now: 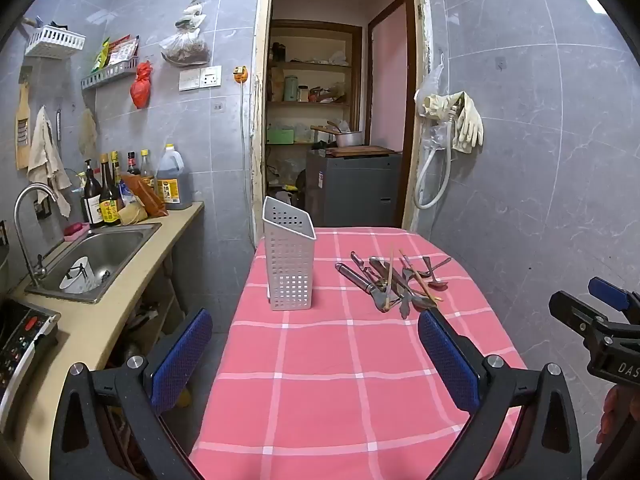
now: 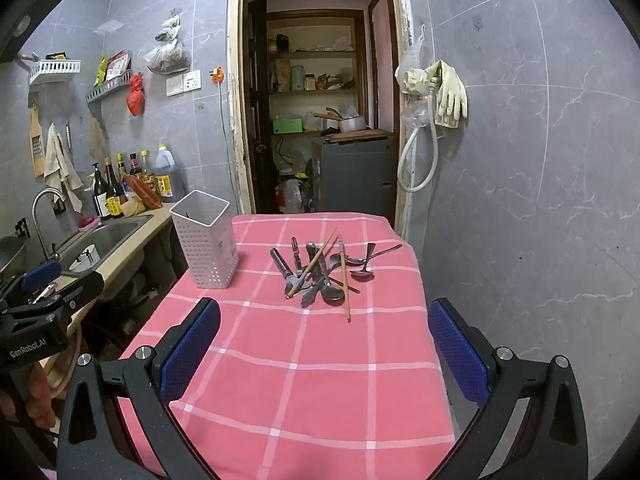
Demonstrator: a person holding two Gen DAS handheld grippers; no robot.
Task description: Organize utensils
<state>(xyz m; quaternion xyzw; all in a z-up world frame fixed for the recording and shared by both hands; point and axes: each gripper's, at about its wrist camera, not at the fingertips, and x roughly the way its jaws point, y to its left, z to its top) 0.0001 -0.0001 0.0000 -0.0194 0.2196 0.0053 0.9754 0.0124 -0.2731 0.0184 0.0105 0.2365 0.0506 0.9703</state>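
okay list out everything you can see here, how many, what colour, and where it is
utensil holder: one, white perforated, upright on the table's left side
utensil pile: one heap, count unclear, metal spoons and tools with wooden chopsticks, right of the holder
tablecloth: one, pink checked, covering the table
sink: one, steel, in the counter on the left
bottles: several, dark, behind the sink
rubber gloves: pale yellow, count unclear, hanging on the wall right of the doorway
left gripper: one, black with blue pads, open over the near table
right gripper: one, same colours, open over the near table
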